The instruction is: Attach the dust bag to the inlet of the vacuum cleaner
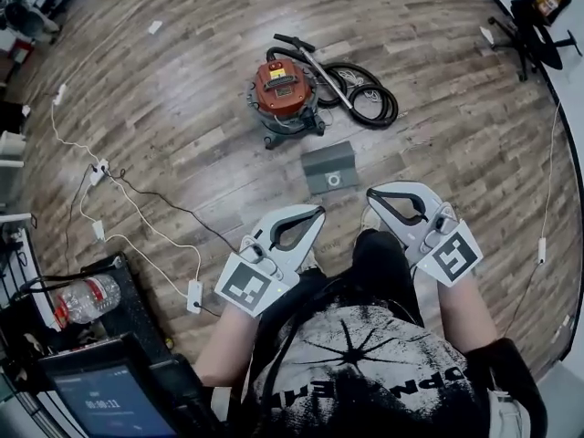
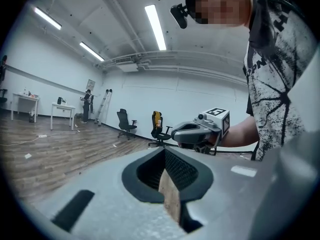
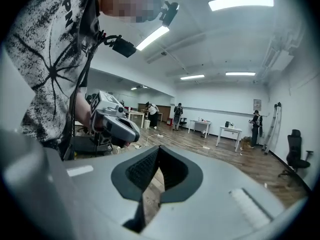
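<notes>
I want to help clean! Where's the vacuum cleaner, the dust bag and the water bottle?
vacuum cleaner [image 1: 281,85]: head view, its red lid
dust bag [image 1: 327,161]: head view, its grey face
water bottle [image 1: 88,298]: head view, its clear middle

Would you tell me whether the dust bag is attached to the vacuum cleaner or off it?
Off: the dust bag lies flat on the wooden floor, apart from the vacuum cleaner.

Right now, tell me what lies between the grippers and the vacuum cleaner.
The head view shows the grey dust bag lying flat on the floor between the left gripper, the right gripper and the vacuum cleaner; otherwise bare.
</notes>
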The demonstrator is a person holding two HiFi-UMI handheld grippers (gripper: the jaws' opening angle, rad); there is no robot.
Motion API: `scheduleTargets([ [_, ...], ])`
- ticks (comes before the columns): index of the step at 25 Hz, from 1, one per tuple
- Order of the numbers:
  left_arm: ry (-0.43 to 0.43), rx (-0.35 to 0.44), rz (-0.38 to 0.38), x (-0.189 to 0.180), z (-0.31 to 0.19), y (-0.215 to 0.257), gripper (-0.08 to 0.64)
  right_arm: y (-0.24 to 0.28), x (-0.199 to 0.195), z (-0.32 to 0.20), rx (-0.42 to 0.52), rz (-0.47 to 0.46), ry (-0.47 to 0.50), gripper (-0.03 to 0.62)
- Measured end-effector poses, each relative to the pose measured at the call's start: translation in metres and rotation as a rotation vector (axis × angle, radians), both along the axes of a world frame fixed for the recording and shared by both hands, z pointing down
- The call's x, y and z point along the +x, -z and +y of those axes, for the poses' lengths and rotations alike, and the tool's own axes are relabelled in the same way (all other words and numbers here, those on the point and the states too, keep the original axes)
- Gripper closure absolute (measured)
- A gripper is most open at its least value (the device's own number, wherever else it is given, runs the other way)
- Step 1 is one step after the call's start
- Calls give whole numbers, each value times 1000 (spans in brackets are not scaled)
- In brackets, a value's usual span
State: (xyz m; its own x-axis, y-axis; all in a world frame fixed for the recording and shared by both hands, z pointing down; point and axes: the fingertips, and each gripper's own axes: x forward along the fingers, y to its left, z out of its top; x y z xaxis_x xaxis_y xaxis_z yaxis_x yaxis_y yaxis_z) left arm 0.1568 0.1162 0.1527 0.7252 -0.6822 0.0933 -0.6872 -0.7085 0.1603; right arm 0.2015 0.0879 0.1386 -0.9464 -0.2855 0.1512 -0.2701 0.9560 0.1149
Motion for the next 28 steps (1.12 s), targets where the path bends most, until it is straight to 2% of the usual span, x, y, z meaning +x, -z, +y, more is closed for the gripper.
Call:
scheduleTargets([
  [3, -12, -29, -45, 0, 4, -8, 558, -12, -1, 0, -18, 13, 18, 589],
  [6, 33, -54, -53, 1, -9, -12, 558, -30, 2, -12, -37, 44, 78, 589],
  [9, 122, -105, -15, 1, -26, -26, 558, -98, 18, -19, -68, 308, 177, 589],
  [12, 178, -141, -4, -5, -49, -53, 558, -156, 16, -34, -65, 384, 236, 588],
  [14, 194, -162, 6, -11, -61, -84, 558, -209, 16, -43, -86, 422, 260, 555],
  [17, 164, -166, -13, -15, -79, -151, 558, -318, 17, -57, -137, 523, 261, 508],
  [21, 79, -122, -28, -2, -107, -253, 558, -498, 34, -69, -208, 716, 249, 410],
  [28, -16, -105, -7, 16, -143, -447, 558, -811, 68, -75, -253, 1034, 278, 364],
])
